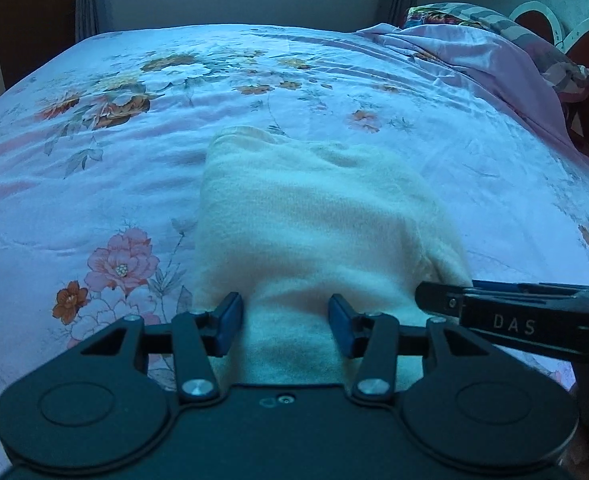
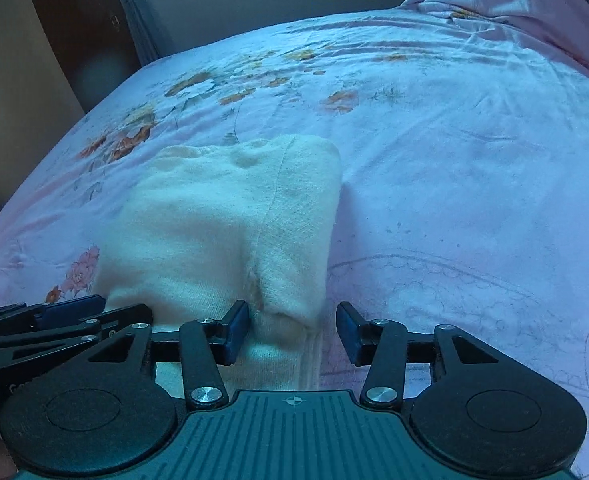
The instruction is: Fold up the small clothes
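cream garment (image 1: 314, 216) lies folded on the flowered bed sheet (image 1: 94, 184), near edge under both grippers; left gripper (image 1: 286, 326) jaws part open, cloth between the pads but not pinched; right gripper (image 2: 293, 330) jaws part open, garment's right corner by its left pad, no hold

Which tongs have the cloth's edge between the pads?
The right tongs: the cloth edge ends between them. The left tongs straddle its middle.
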`<action>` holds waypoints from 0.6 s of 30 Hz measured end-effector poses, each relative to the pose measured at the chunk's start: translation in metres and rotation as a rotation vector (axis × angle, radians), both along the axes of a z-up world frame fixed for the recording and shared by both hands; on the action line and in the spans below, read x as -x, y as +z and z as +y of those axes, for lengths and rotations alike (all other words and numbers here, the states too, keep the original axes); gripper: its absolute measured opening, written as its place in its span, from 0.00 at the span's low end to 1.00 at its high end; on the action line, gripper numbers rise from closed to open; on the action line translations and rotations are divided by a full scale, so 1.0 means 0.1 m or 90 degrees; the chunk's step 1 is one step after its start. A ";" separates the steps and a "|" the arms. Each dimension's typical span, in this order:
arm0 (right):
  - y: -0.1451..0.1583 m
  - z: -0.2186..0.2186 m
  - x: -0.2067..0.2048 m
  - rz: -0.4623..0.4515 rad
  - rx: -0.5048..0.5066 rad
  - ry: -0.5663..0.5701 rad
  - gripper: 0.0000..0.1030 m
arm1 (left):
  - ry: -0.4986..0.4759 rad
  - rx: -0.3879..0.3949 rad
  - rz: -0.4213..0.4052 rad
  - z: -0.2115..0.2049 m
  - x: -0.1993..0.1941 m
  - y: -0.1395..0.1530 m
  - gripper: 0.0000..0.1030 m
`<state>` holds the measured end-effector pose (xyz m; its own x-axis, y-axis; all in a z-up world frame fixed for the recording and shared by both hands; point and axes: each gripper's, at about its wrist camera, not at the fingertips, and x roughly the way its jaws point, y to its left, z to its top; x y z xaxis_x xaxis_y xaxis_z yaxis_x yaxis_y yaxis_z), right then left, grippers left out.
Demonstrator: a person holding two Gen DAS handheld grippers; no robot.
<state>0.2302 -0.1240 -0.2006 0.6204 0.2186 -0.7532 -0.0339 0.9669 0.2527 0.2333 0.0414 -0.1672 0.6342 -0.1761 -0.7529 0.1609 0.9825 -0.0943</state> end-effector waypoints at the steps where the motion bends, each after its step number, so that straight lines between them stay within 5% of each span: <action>1: 0.05 0.01 0.06 -0.007 0.002 -0.002 0.46 | 0.003 0.001 0.001 0.00 0.02 0.02 0.44; 7: 0.25 -0.06 0.45 -0.051 0.008 -0.002 0.46 | -0.001 -0.015 0.003 -0.03 0.27 0.04 0.46; 12: -0.01 -0.01 0.63 0.011 0.044 0.014 0.46 | 0.001 -0.032 0.009 -0.05 0.47 -0.01 0.47; 18: 0.21 -0.12 0.89 -0.020 0.013 0.003 0.46 | 0.031 -0.007 0.020 -0.01 0.67 0.13 0.48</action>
<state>0.1415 -0.1364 -0.1796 0.6431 0.2069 -0.7373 -0.0467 0.9716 0.2320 0.1660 0.0401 -0.1546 0.6176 -0.1364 -0.7746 0.1093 0.9902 -0.0872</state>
